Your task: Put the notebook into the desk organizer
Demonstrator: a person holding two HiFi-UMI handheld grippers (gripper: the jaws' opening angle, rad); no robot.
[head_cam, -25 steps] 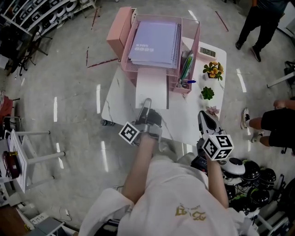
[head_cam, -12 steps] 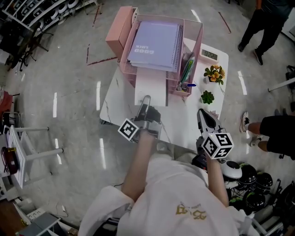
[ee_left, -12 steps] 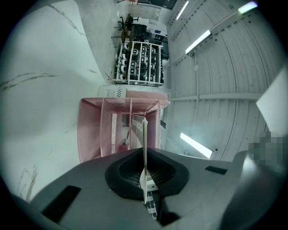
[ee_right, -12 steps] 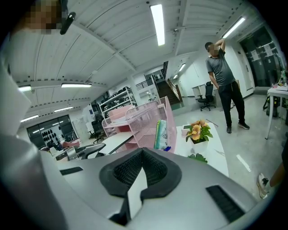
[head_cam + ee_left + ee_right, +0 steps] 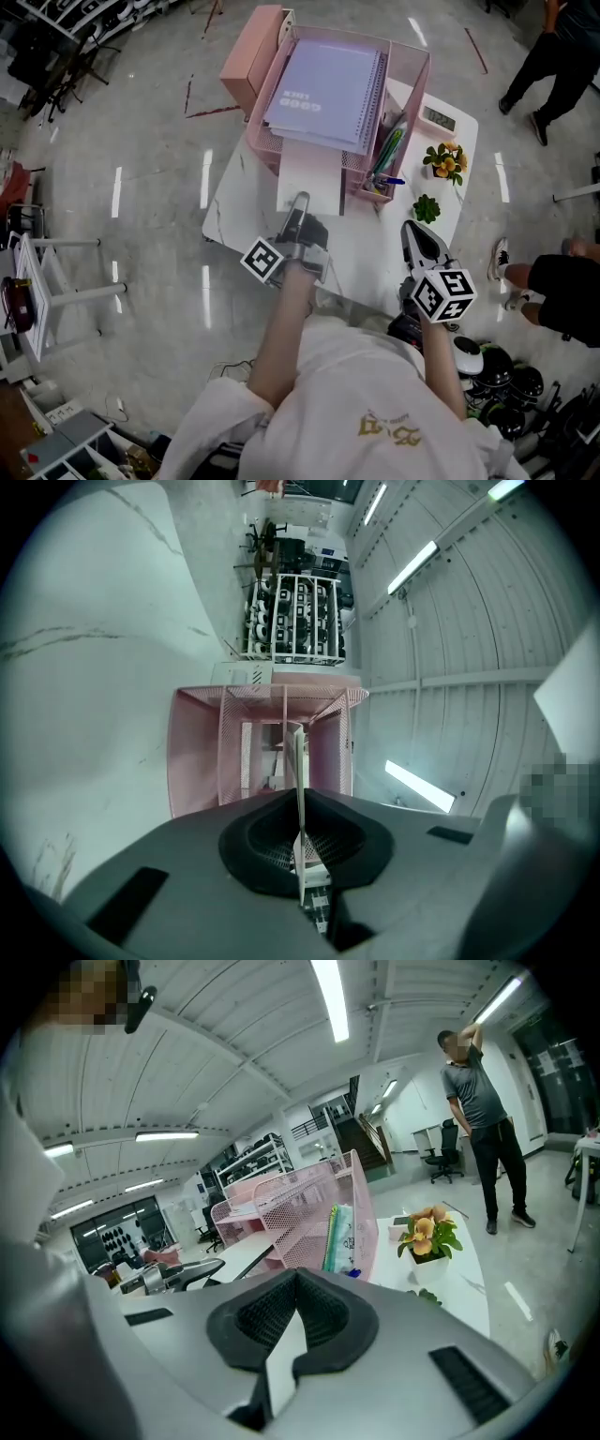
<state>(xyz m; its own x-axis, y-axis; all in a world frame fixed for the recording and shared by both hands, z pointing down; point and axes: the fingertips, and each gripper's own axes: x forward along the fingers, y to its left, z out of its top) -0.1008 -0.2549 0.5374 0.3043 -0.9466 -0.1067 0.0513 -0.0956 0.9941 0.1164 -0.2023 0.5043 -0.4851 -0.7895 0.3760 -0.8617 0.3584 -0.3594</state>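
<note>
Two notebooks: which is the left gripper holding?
The white notebook, clamped at its near edge by the left gripper, far end inside the pink desk organizer. The purple spiral notebook lies on top, ungripped.

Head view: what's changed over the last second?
The left gripper, shut on the white notebook, seems to have eased it slightly further into the organizer's bottom slot, and a little less of it shows in front. Nothing was grabbed or let go. The right gripper stays shut and empty over the table. The purple notebook and pens sit as before.
</note>
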